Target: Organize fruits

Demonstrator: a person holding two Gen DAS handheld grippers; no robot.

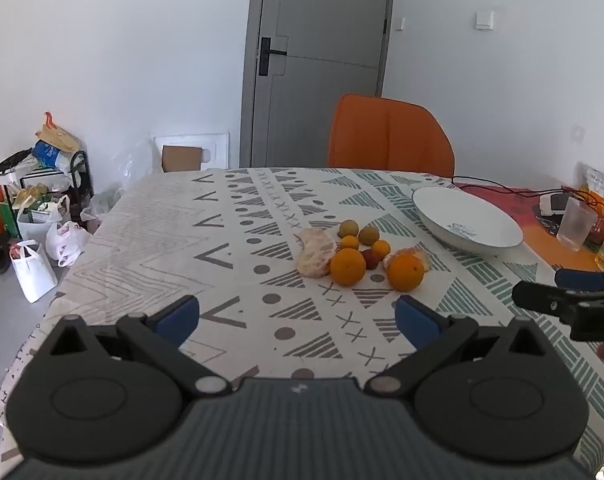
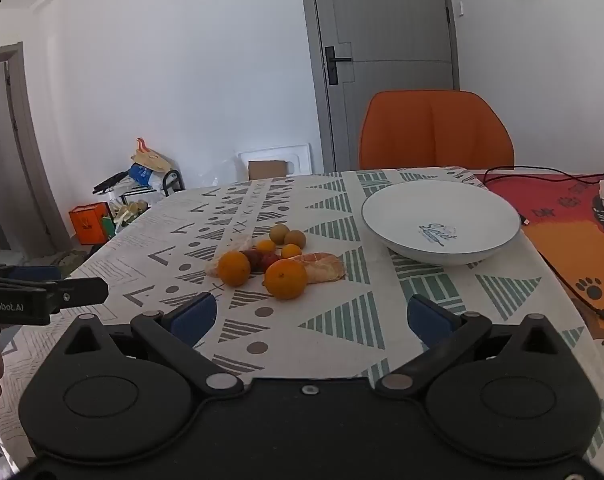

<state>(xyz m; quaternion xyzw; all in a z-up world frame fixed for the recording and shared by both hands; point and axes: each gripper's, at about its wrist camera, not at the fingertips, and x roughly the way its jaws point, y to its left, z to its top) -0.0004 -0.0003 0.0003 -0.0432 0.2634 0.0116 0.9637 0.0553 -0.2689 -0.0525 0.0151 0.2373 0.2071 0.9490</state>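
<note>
A heap of fruit lies on the patterned tablecloth: two large oranges, small orange and green-brown fruits, dark red ones and peeled citrus pieces. An empty white bowl stands to the right of the heap. My left gripper is open and empty, short of the fruit. My right gripper is open and empty, also short of the fruit. Each gripper shows at the edge of the other's view.
An orange chair stands behind the table before a grey door. A plastic cup, bottles and cables lie on an orange mat at the table's right. Bags and clutter fill the floor at left.
</note>
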